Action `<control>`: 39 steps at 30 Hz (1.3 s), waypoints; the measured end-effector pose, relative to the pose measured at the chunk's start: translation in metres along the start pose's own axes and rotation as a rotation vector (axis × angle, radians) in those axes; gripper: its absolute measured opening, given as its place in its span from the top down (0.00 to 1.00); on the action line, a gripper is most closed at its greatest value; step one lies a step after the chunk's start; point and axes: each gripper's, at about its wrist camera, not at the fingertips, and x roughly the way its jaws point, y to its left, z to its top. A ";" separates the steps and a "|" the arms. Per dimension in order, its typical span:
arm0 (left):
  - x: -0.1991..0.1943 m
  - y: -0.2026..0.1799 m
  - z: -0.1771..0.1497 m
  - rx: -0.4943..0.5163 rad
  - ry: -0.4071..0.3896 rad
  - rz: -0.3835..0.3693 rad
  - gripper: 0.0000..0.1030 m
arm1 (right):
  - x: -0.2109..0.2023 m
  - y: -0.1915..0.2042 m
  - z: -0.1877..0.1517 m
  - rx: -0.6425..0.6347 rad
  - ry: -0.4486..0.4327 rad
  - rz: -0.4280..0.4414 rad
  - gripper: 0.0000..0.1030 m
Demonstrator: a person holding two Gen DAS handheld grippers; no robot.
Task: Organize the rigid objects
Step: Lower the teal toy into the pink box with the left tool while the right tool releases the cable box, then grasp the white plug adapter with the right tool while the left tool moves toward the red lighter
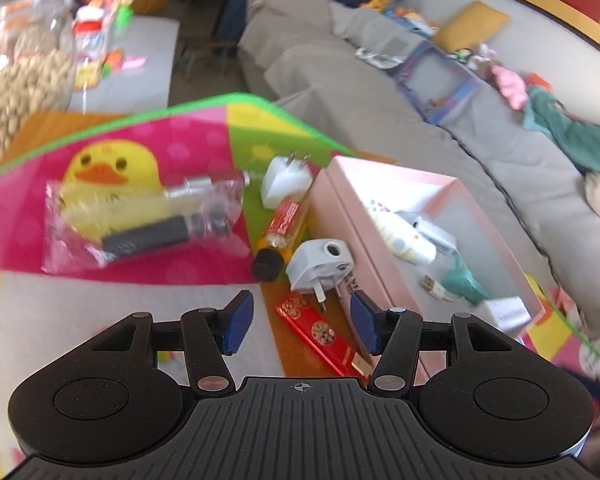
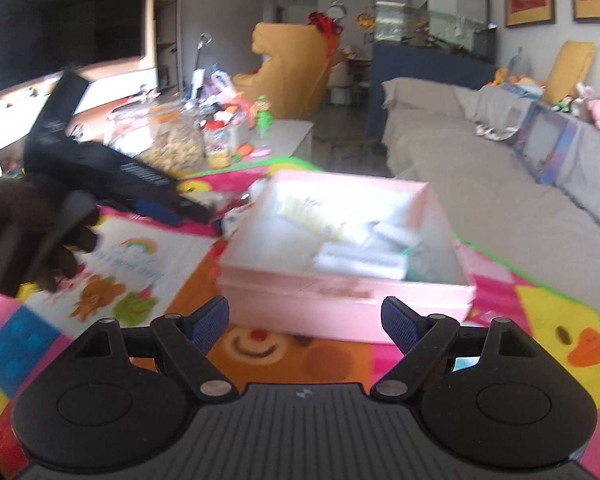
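Pink card forms the open box [image 1: 396,236] that sits on the play mat [image 1: 132,288], with the grey sofa [image 1: 380,112] just behind it. In the left wrist view the box holds a white toy [image 1: 400,236], a white adapter [image 1: 434,234], a teal piece [image 1: 466,284], a USB plug [image 1: 432,285] and a white block [image 1: 506,312]. On the mat beside the box's left wall lie a white plug [image 1: 284,180], an orange tube [image 1: 284,228] with a black cap, a grey-white adapter [image 1: 320,266] and a red packet [image 1: 320,332]. Further left, over the duck print, lies a clear bag [image 1: 140,216] with a black cylinder inside. The left gripper [image 1: 302,320] hangs above the red packet with its jaws spread and nothing between them. In the right wrist view the right gripper [image 2: 304,322] faces the box's [image 2: 340,300] near wall, jaws wide apart and holding nothing. The left hand [image 2: 40,236], in a dark glove, shows at the left edge of that view. A jar [image 2: 176,144] of snacks stands on the low table [image 2: 292,132] beyond the mat.
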 end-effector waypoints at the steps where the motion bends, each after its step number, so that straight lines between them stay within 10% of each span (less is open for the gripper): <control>1: 0.007 -0.002 -0.001 0.010 0.000 0.012 0.43 | 0.001 0.005 -0.001 -0.011 0.008 0.000 0.19; 11: 0.027 -0.029 -0.022 0.222 0.003 0.124 0.51 | 0.016 0.023 -0.010 -0.030 0.064 0.014 0.19; 18: -0.001 -0.016 0.008 0.112 -0.148 -0.033 0.55 | 0.021 0.023 -0.012 -0.007 0.074 0.048 0.19; 21: 0.020 -0.017 0.032 0.084 -0.111 -0.004 0.58 | 0.023 0.027 -0.013 -0.007 0.084 0.057 0.19; 24: 0.040 -0.016 0.038 0.100 -0.048 0.016 0.81 | 0.021 0.031 -0.015 -0.023 0.079 0.054 0.19; 39: -0.009 0.013 -0.025 0.189 0.035 -0.132 0.81 | 0.033 0.039 -0.022 -0.016 0.125 0.113 0.19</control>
